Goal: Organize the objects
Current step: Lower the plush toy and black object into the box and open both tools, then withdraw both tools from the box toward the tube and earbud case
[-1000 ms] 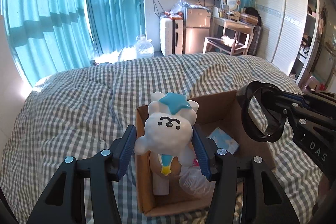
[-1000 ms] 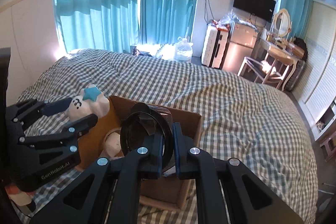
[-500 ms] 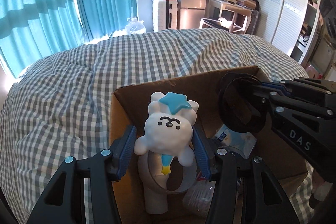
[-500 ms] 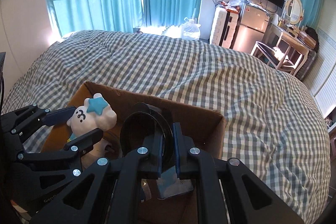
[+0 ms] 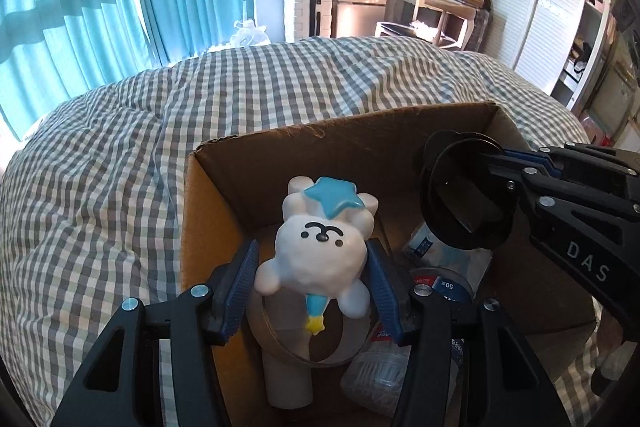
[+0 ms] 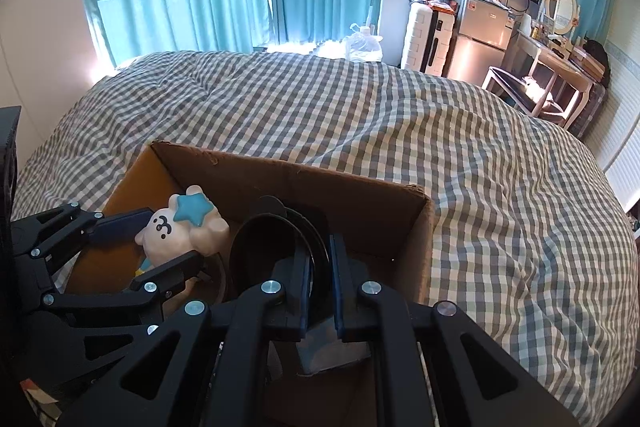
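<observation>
My left fingers [image 5: 312, 283] have the white bear toy [image 5: 320, 247] between them, star-capped head pointing away from me and its long axis running straight out along the fingers. The jaws are opening: on the left a sliver of gap shows between pad and toy, and on the right the pad looks about to part from it, so I judge the grip released or nearly so. Directly under the fingers sits the cardboard box [image 5: 360, 147] on the checked bed [image 5: 120, 167], and the toy hangs inside its walls, just above a white tube and a metal ring on the floor of the box. That is the relation the coming move turns on: the toy is already over its place and lies nearer my left hand, so it only needs to drop.

My right fingers [image 6: 318, 267] are closed tight on the rim of a black round lid [image 6: 272, 247], held on edge, ahead of the fingertips and also inside the box, to the right of the bear. Beneath it lie a tissue packet [image 5: 444, 251] and a clear container.
</observation>
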A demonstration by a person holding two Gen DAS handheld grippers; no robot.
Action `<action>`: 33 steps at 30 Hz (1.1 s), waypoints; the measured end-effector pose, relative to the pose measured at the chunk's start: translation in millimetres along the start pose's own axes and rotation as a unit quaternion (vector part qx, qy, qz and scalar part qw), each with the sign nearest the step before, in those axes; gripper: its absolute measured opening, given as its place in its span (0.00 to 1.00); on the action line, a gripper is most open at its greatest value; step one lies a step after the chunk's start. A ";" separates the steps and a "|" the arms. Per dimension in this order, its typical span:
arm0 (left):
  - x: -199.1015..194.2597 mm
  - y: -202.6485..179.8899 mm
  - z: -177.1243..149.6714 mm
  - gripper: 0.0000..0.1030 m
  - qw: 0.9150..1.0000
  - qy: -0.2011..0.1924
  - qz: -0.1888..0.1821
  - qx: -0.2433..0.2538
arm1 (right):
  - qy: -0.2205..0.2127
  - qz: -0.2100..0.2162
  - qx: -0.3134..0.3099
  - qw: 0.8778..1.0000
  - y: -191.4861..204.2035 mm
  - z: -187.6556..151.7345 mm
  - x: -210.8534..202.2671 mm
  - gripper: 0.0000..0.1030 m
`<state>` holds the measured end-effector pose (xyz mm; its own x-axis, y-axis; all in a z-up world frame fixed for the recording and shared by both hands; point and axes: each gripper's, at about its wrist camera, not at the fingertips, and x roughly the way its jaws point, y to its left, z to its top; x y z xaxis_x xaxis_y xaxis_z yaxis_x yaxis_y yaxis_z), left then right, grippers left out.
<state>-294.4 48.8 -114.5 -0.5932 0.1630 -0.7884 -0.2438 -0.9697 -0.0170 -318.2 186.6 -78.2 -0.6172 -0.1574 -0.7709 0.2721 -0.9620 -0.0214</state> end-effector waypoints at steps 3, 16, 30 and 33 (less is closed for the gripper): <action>-4.2 0.0 -0.2 0.75 1.000 -0.004 -0.004 -0.001 | -0.002 0.000 0.000 1.000 -1.3 0.8 -5.1 0.13; -74.3 -7.4 -0.7 0.80 0.999 -0.041 -0.003 -0.022 | -0.052 -0.025 0.012 0.998 -11.5 -6.7 -92.8 0.37; -219.7 -25.0 -7.5 0.96 0.987 -0.156 0.034 -0.034 | -0.163 -0.051 0.008 0.985 -8.9 -23.9 -253.5 0.63; -248.3 -27.5 -15.6 0.98 0.982 -0.181 0.042 -0.038 | -0.183 -0.050 0.013 0.982 -5.0 -31.0 -281.4 0.80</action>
<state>-128.4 32.2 72.1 -0.8458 0.1236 -0.5190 -0.1337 -0.9909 -0.0181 -123.0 242.7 119.1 -0.8649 -0.1277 -0.4854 0.1809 -0.9814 -0.0643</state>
